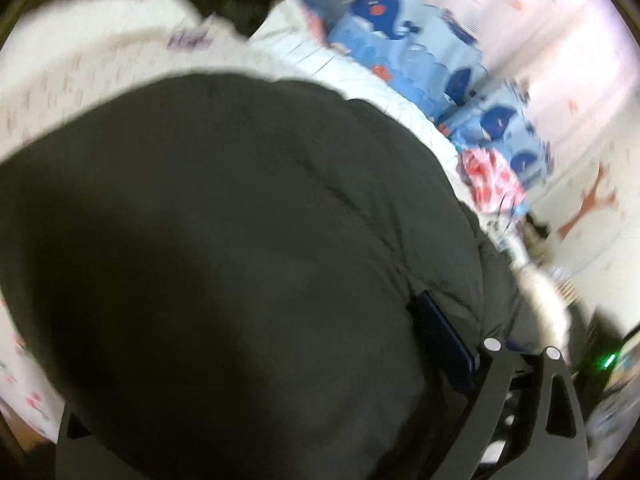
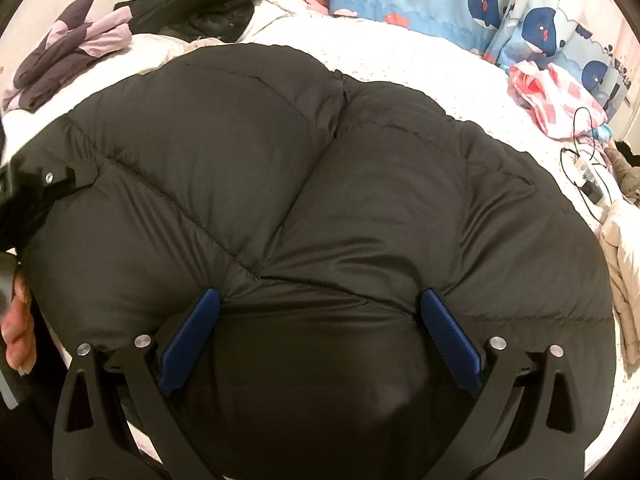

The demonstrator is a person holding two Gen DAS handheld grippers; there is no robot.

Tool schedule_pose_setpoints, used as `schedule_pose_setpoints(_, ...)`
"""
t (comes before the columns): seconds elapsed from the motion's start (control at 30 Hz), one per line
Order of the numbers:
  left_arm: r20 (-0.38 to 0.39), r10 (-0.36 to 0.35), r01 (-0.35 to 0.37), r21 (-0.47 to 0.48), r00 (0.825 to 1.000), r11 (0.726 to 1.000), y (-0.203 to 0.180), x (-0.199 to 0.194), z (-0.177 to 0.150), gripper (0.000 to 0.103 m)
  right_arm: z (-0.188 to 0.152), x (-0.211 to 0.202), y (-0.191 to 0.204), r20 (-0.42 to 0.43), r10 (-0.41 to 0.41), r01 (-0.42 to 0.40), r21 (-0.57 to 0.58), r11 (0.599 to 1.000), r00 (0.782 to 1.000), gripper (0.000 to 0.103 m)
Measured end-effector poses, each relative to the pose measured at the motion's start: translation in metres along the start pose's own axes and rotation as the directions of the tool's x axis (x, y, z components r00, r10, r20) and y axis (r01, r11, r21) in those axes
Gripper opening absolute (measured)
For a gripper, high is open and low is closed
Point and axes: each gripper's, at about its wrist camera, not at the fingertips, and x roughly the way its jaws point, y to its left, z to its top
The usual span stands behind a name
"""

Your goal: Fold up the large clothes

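A big black puffer jacket (image 2: 320, 200) lies spread on the white bed (image 2: 420, 60). My right gripper (image 2: 320, 340) is open, with its blue pads (image 2: 448, 340) pressed down on the jacket's near edge and a bulge of fabric between them. In the blurred left wrist view the jacket (image 1: 224, 240) fills most of the frame and drapes over my left gripper. Only its right blue pad (image 1: 444, 340) shows, against the fabric; the left finger is hidden. The left gripper's body also shows at the left edge of the right wrist view (image 2: 52, 180).
Dark and purple clothes (image 2: 72, 56) and another black garment (image 2: 200, 4) lie at the bed's far left. Whale-print pillows (image 2: 480, 4), a pink-and-white cloth (image 2: 556, 100), a cable and charger (image 2: 588, 176) and a beige garment (image 2: 624, 264) lie to the right.
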Motion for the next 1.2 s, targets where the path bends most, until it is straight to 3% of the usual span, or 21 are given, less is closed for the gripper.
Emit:
schedule_pose_setpoints(0.13, -0.033, -0.098, 0.093, -0.122, 0.995, 0.988, 0.022, -0.002, 0.007, 0.092, -0.003, -0.011, -0.012, -0.027, 0.068, -0.067, 0.052, 0.996, 0.997, 0.097)
schedule_pose_setpoints(0.17, -0.059, -0.15, 0.138, -0.169, 0.987, 0.976, 0.03, -0.004, 0.01, 0.092, -0.005, -0.017, -0.017, -0.029, 0.085, -0.083, 0.072, 0.994, 0.996, 0.097)
schedule_pose_setpoints(0.27, -0.085, -0.193, 0.167, -0.243, 0.978, 0.955, 0.047, -0.02, 0.018, 0.092, -0.012, -0.037, -0.027, 0.001, 0.114, -0.113, 0.091, 0.989, 0.994, 0.097)
schedule_pose_setpoints(0.33, -0.063, -0.18, 0.16, -0.241, 0.982, 0.957, 0.06, -0.048, 0.027, 0.092, -0.02, -0.05, -0.034, 0.031, 0.131, -0.133, 0.111, 0.985, 0.991, 0.097)
schedule_pose_setpoints(0.4, -0.008, -0.11, 0.106, -0.218, 0.994, 0.97, 0.07, -0.09, 0.032, 0.092, -0.029, -0.057, -0.042, 0.054, 0.165, -0.171, 0.146, 0.974, 0.985, 0.097)
schedule_pose_setpoints(0.47, 0.015, -0.115, 0.115, -0.232, 0.993, 0.966, 0.079, -0.119, 0.029, 0.093, -0.041, -0.058, -0.048, 0.068, 0.208, -0.217, 0.194, 0.957, 0.976, 0.097)
schedule_pose_setpoints(0.6, -0.003, -0.232, 0.223, -0.257, 0.973, 0.94, 0.087, -0.17, -0.004, 0.095, -0.056, -0.064, -0.045, 0.097, 0.257, -0.273, 0.232, 0.933, 0.961, 0.097)
schedule_pose_setpoints(0.73, -0.103, -0.336, 0.291, -0.309, 0.936, 0.905, 0.09, -0.184, -0.074, 0.095, -0.063, -0.076, -0.034, 0.127, 0.295, -0.317, 0.218, 0.923, 0.947, 0.097)
schedule_pose_setpoints(0.8, -0.084, -0.358, 0.312, -0.333, 0.93, 0.89, 0.099, -0.191, -0.106, 0.095, -0.065, -0.076, -0.032, 0.126, 0.308, -0.329, 0.219, 0.919, 0.943, 0.097)
schedule_pose_setpoints(0.83, -0.037, -0.333, 0.304, -0.321, 0.942, 0.897, 0.103, -0.201, -0.115, 0.095, -0.065, -0.077, -0.029, 0.123, 0.313, -0.333, 0.216, 0.918, 0.942, 0.097)
schedule_pose_setpoints(0.87, 0.004, -0.166, 0.159, -0.295, 0.986, 0.942, 0.107, -0.214, -0.12, 0.094, -0.066, -0.077, -0.027, 0.122, 0.315, -0.335, 0.211, 0.918, 0.941, 0.097)
schedule_pose_setpoints(0.9, 0.092, -0.008, 0.032, -0.257, 0.996, 0.966, 0.109, -0.233, -0.119, 0.094, -0.066, -0.08, -0.024, 0.125, 0.318, -0.338, 0.202, 0.919, 0.94, 0.097)
schedule_pose_setpoints(0.93, 0.213, 0.063, -0.014, -0.224, 0.975, 0.974, 0.11, -0.254, -0.119, 0.094, -0.068, -0.083, -0.021, 0.134, 0.32, -0.342, 0.195, 0.919, 0.938, 0.097)
schedule_pose_setpoints(1.0, 0.351, 0.158, -0.089, -0.206, 0.923, 0.974, 0.111, -0.29, -0.111, 0.094, -0.072, -0.088, -0.019, 0.156, 0.322, -0.348, 0.188, 0.918, 0.934, 0.097)
schedule_pose_setpoints(1.03, 0.371, 0.151, -0.075, -0.211, 0.916, 0.975, 0.113, -0.3, -0.107, 0.094, -0.074, -0.088, -0.018, 0.158, 0.324, -0.351, 0.194, 0.916, 0.933, 0.097)
schedule_pose_setpoints(1.1, 0.374, 0.088, -0.001, -0.227, 0.923, 0.974, 0.113, -0.309, -0.1, 0.094, -0.077, -0.086, -0.018, 0.154, 0.326, -0.353, 0.208, 0.912, 0.933, 0.097)
schedule_pose_setpoints(1.2, 0.301, -0.056, 0.139, -0.264, 0.952, 0.954, 0.108, -0.287, -0.107, 0.094, -0.076, -0.087, -0.016, 0.164, 0.316, -0.345, 0.209, 0.915, 0.935, 0.097)
